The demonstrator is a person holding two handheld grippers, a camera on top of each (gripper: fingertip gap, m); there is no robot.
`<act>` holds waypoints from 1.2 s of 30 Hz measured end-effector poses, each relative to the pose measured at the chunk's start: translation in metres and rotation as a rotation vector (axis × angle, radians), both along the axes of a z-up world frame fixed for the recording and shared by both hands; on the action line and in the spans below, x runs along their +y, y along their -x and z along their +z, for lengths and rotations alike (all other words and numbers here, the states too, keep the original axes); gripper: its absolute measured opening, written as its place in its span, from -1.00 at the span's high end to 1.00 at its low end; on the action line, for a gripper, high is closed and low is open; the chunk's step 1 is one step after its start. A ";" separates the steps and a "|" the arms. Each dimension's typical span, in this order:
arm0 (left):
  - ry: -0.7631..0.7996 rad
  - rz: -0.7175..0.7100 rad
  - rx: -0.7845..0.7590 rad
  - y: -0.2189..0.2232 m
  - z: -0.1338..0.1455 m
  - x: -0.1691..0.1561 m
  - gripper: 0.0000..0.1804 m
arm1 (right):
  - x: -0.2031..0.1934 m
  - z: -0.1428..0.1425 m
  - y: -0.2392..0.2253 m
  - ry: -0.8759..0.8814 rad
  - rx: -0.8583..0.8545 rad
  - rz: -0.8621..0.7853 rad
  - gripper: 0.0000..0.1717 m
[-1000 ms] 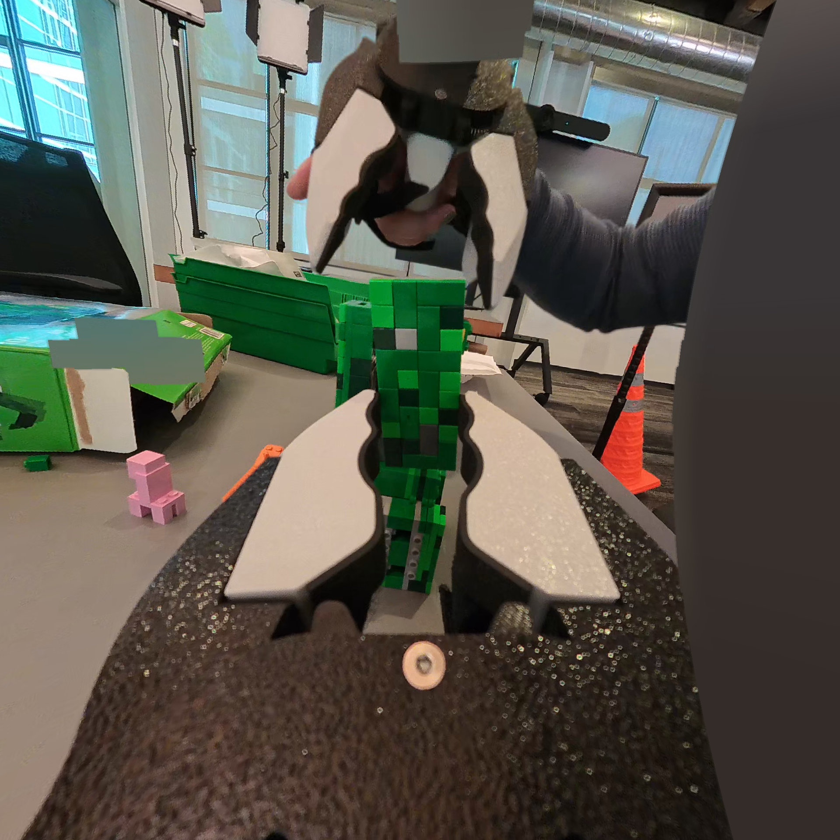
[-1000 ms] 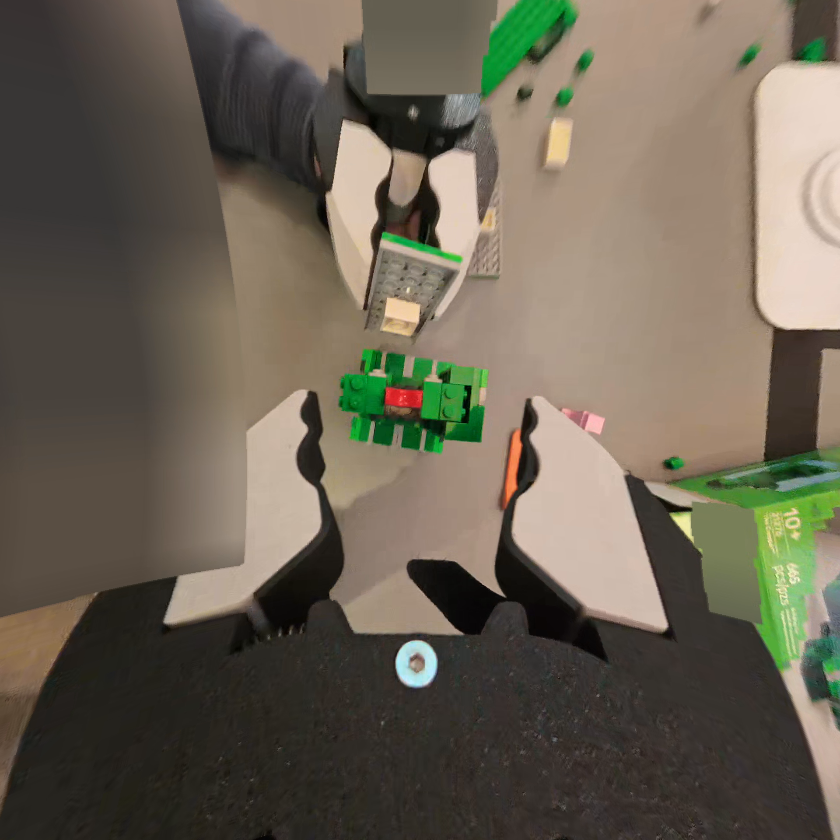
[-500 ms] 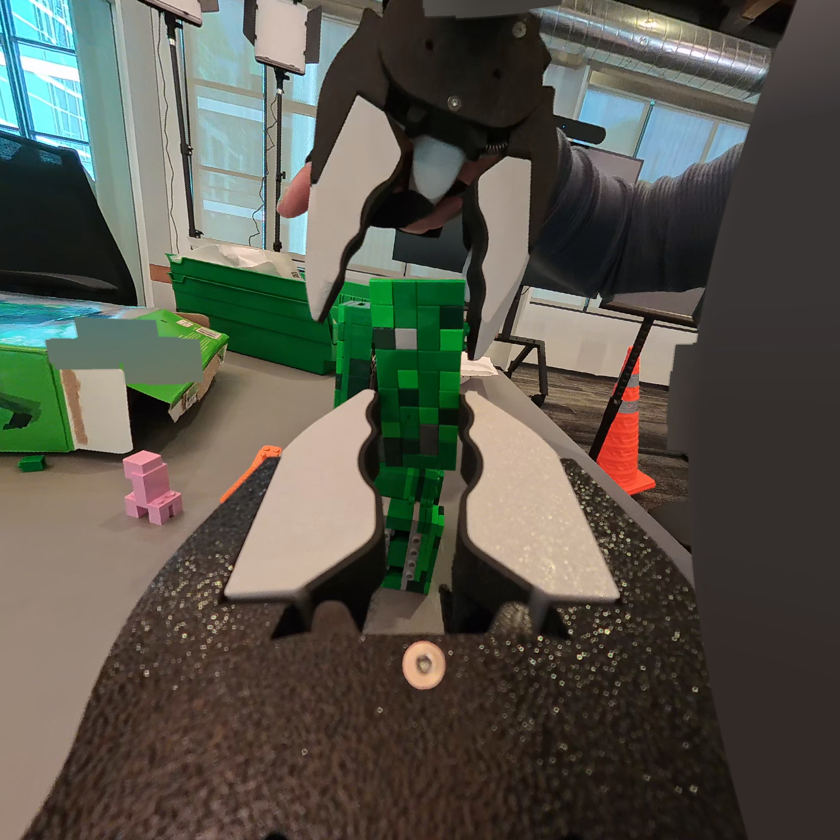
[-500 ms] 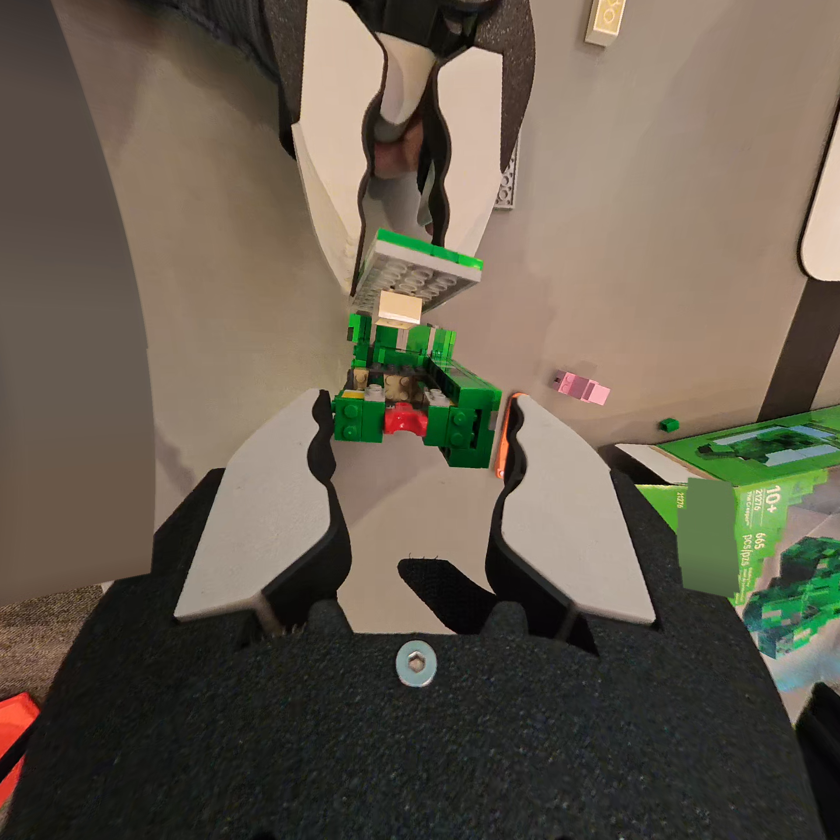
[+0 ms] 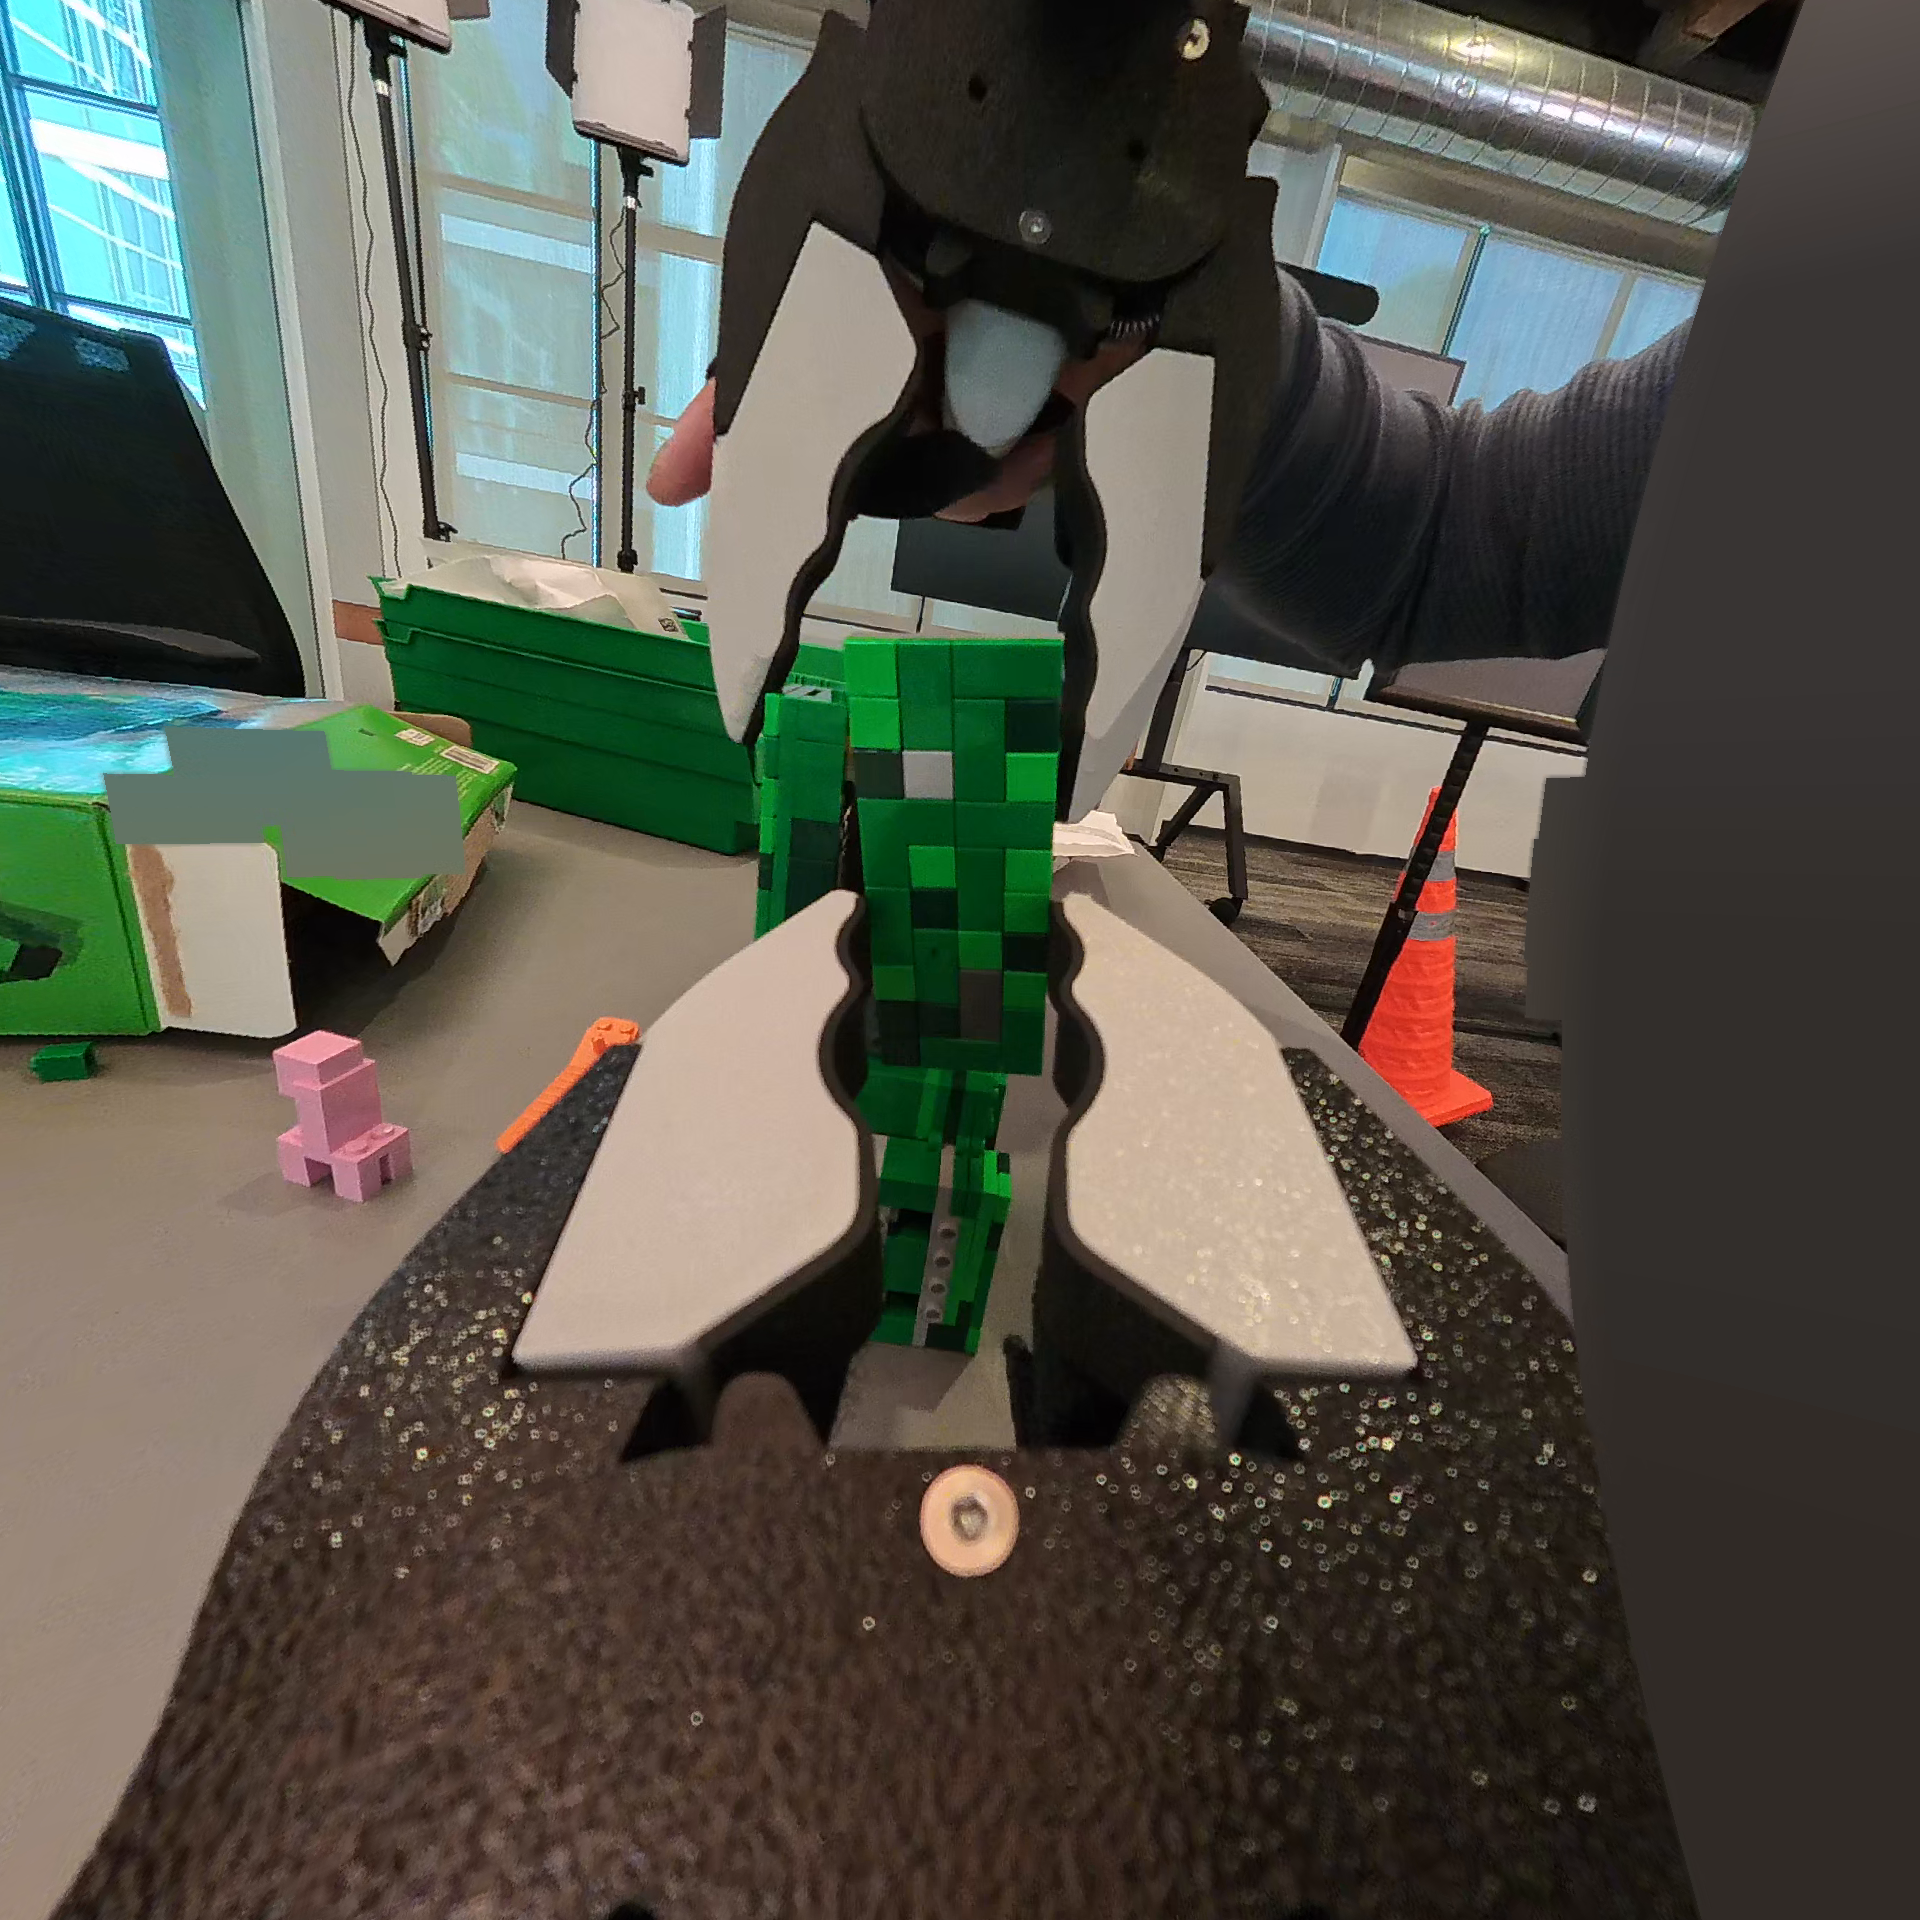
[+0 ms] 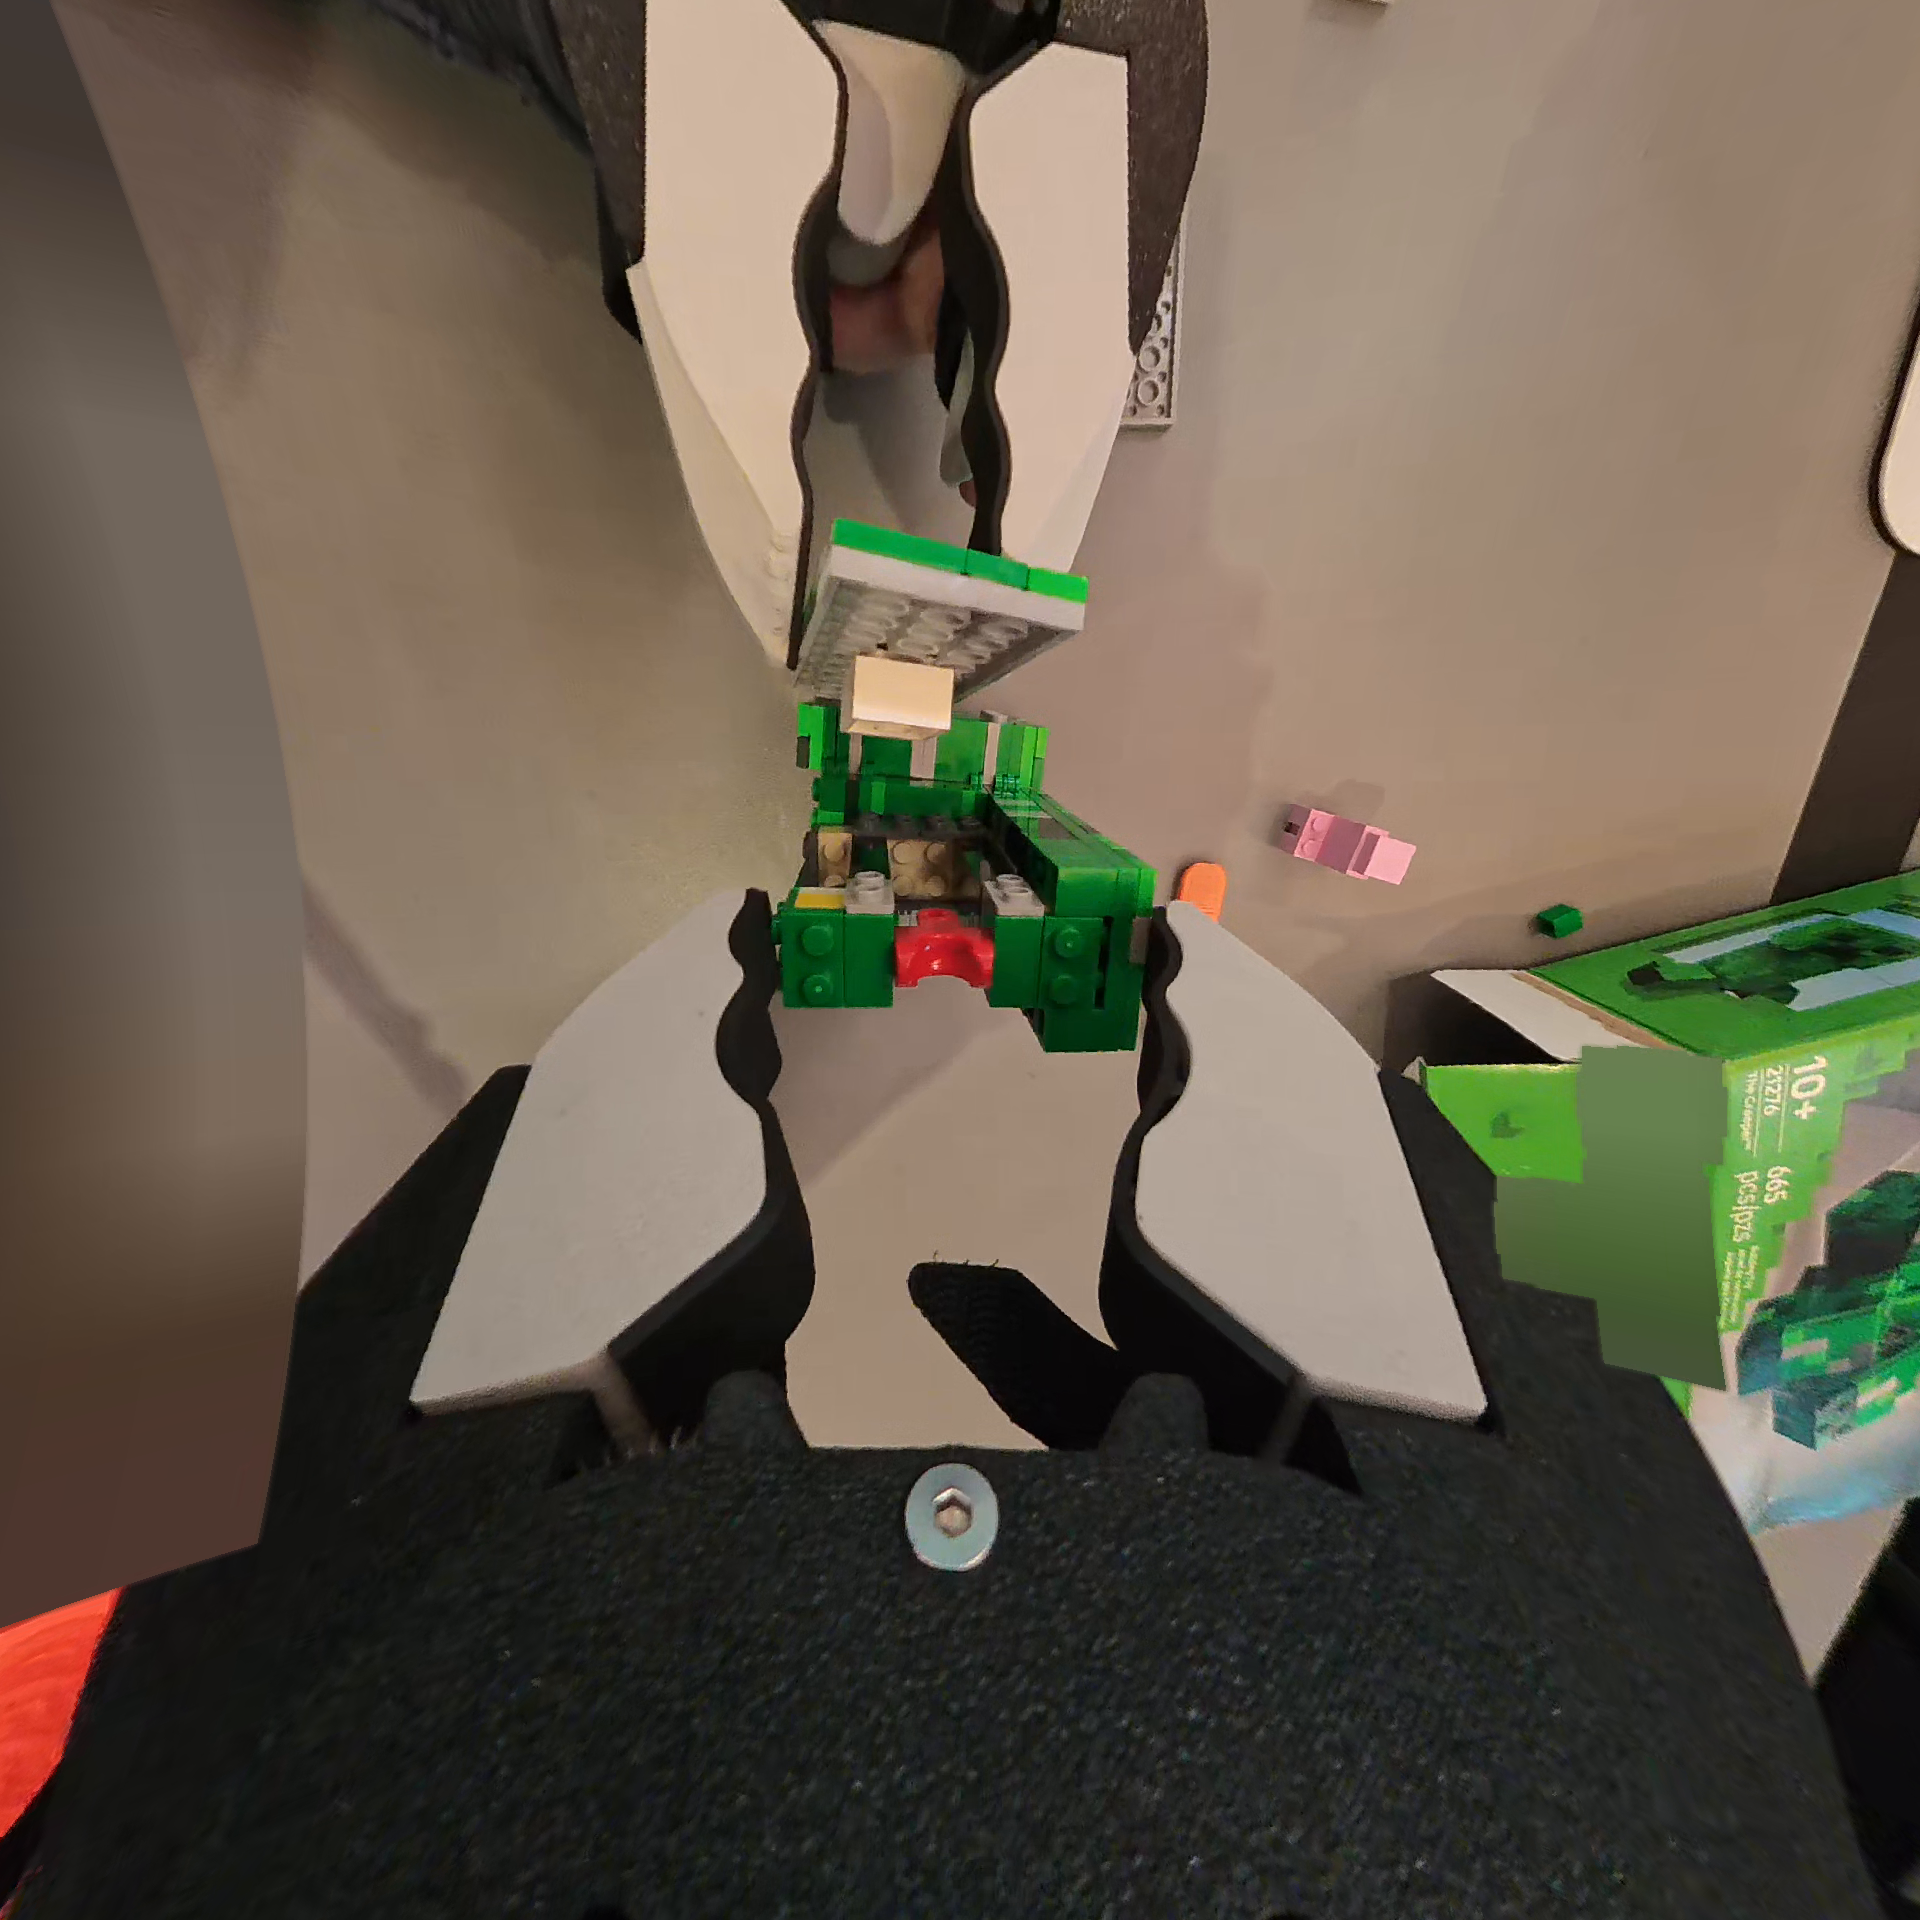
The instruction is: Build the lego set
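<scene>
A tall green brick-built figure [image 5: 954, 831], mottled in dark and light squares, stands upright on the grey desk [image 5: 156, 1299]. Left tongs [image 5: 954, 935] pinch its body; right tongs [image 6: 961, 925] straddle its open, studded top, contact unclear.

Daylight pours through the windows [image 5: 488, 343] at upper left of the left wrist view, bright, washed pale. The light panel [image 5: 634, 78] on its stand looks dull against them. The near gripper body glitters with specks; the far gripper is softly blurred. Straight lines bow at the frame edges. In the right wrist view the light is warmer and dimmer, with soft shadows on the table [image 6: 1455, 520] at lower centre and blurred corners.
</scene>
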State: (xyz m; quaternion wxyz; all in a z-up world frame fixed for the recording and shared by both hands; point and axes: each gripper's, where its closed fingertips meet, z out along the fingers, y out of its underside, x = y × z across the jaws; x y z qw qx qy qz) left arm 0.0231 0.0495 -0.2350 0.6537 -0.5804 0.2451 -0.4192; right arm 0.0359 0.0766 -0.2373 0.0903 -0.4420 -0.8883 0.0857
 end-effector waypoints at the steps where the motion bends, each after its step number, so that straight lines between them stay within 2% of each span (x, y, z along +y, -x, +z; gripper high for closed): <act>1: 0.000 0.000 0.000 0.000 0.000 0.000 0.65 | 0.000 0.000 0.000 0.000 0.002 -0.006 0.22; 25: 0.001 0.000 0.008 -0.001 -0.001 0.000 0.65 | -0.001 0.001 0.001 0.018 0.028 -0.022 0.25; 36: 0.009 0.082 0.062 0.000 -0.006 0.015 0.65 | -0.001 0.001 0.002 0.039 0.065 -0.013 0.25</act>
